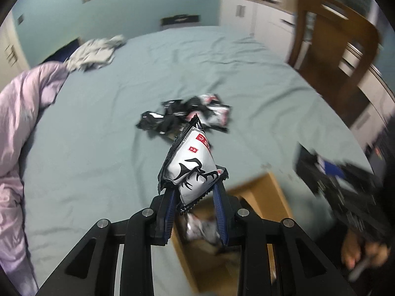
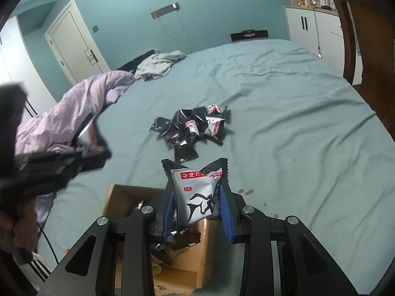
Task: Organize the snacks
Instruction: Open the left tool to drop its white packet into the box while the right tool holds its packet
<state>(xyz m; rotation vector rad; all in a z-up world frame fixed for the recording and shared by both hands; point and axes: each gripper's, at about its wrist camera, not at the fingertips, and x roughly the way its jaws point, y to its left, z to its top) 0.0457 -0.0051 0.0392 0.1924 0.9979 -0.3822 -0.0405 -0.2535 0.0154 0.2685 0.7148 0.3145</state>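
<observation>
Left packet (image 1: 188,165), white with black edges, was pinched in left gripper (image 1: 195,192), hanging above box (image 1: 269,197). Right packet (image 2: 197,194), same kind, clamped in right gripper (image 2: 197,204), also over box (image 2: 116,197), a few packets already inside. Pile (image 2: 191,129) of more packets sat mid-bed (image 2: 296,123), well apart from box. Lilac duvet (image 2: 74,108) bunched at left, grey cloth (image 2: 158,66) beyond it. Left view pretty blurry tbh.
</observation>
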